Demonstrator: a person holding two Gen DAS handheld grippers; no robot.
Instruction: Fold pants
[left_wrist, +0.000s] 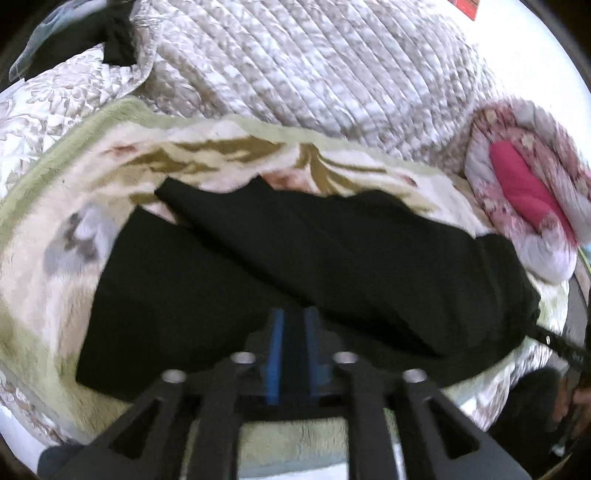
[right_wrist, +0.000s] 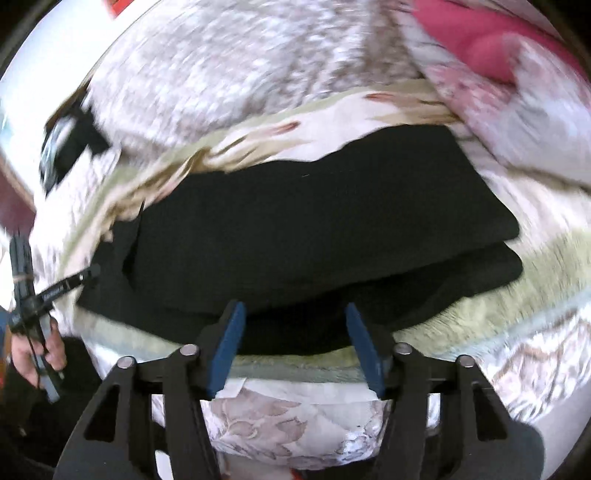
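Note:
Black pants (left_wrist: 295, 251) lie folded on a cream blanket (left_wrist: 55, 258) with a green border, one layer laid slantwise over the other. My left gripper (left_wrist: 294, 314) hovers over their near edge, its blue pads only a narrow gap apart and pressing on nothing. In the right wrist view the pants (right_wrist: 314, 206) show two stacked layers at their right end. My right gripper (right_wrist: 295, 310) stands wide open over the near edge, with the cloth below the pads and not pinched. A hand (right_wrist: 37, 350) holds the left gripper at the pants' left end.
A quilted beige bedspread (left_wrist: 295, 74) covers the bed behind the blanket. A rolled pink and white comforter (left_wrist: 517, 184) lies at the right end. Another dark garment (left_wrist: 110, 37) sits at the far left corner. The bed's near edge runs just below the grippers.

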